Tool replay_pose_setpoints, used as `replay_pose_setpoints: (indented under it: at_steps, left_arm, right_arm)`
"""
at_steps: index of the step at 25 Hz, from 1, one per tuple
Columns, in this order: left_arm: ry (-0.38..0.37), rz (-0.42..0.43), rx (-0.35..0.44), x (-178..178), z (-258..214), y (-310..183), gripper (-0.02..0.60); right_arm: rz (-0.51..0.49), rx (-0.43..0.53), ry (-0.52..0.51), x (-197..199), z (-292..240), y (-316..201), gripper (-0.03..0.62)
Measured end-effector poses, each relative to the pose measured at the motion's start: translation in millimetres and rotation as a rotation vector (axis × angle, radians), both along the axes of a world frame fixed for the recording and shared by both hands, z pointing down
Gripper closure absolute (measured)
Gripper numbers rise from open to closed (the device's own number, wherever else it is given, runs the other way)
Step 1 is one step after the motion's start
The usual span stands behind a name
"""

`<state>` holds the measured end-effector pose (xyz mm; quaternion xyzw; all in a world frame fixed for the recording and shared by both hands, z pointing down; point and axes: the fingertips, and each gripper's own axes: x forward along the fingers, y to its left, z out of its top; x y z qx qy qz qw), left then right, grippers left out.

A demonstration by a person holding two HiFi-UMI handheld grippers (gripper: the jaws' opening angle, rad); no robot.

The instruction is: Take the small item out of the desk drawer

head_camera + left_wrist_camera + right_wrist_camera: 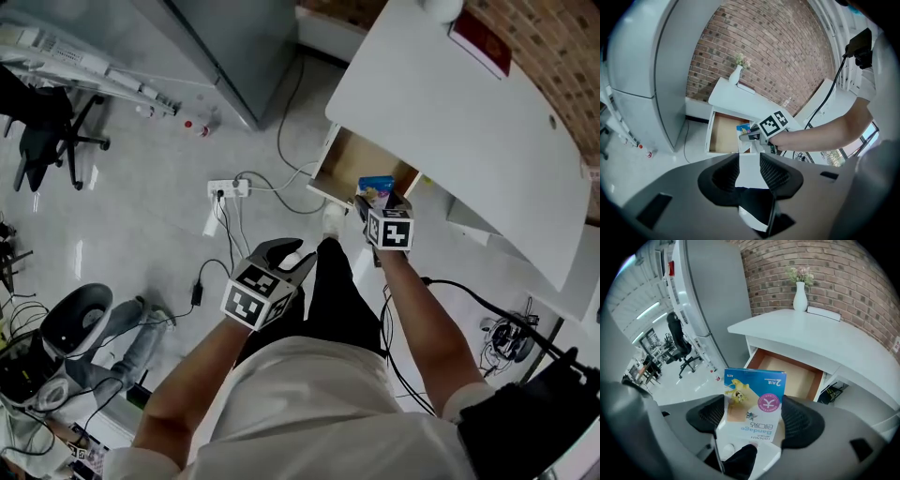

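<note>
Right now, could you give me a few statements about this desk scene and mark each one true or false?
1. The right gripper grips a box. True.
2. The drawer is shut. False: it stands open.
3. The left gripper holds something as well. False: its jaws are apart with nothing between them.
4. A vase stands on the desk. True.

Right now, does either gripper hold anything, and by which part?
The right gripper clamps the small blue-and-yellow cardboard bandage box by its two side edges. The left gripper is open and empty.
</note>
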<state>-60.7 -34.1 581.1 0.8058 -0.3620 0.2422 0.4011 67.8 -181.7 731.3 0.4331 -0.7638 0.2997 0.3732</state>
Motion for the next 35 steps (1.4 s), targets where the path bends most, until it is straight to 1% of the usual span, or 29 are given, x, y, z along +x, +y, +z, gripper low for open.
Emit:
replay_pose_setpoints:
  at_steps: [5, 7, 10, 14, 18, 22, 27, 30, 35]
  left_arm:
    - [0.009, 0.013, 0.019, -17, -19, 2, 0.434]
    - [0.017, 0.019, 0.036, -16, -35, 5, 0.434]
    - [0.02, 0.04, 0.081, -15, -60, -1, 0.434]
    - [0.018, 0.069, 0.114, -15, -83, 1, 0.434]
    - [0.02, 0.078, 0.114, -16, -102, 23, 0.434]
    - [0.025, 0.074, 0.13, -19, -122, 37, 0.434]
    - [0.019, 0.071, 0.144, -26, -134, 52, 0.434]
    - [0.02, 0.069, 0.152, -26, -141, 57, 0.434]
    - [0.022, 0.089, 0.159, -22, -149, 65, 0.435]
  right_arm:
    - [-0.023, 0.009, -0.04, -9, -57, 29, 0.223]
    - [-0.023, 0.023, -0.055, -4, -87, 41, 0.223]
    - [0.003, 0.058, -0.067, 7, -134, 50, 0.223]
    - [0.017, 0.083, -0.094, 14, -177, 72, 0.223]
    - [0.018, 0.087, -0.119, 19, -216, 109, 0.223]
    - [0.014, 0.122, -0.146, 23, -255, 135, 0.223]
    - [0.027, 0.143, -0.152, 30, -285, 166, 0.223]
    - [0.034, 0.154, -0.146, 36, -294, 179, 0.223]
    - [0.026, 0.16, -0.154, 35, -304, 196, 0.223]
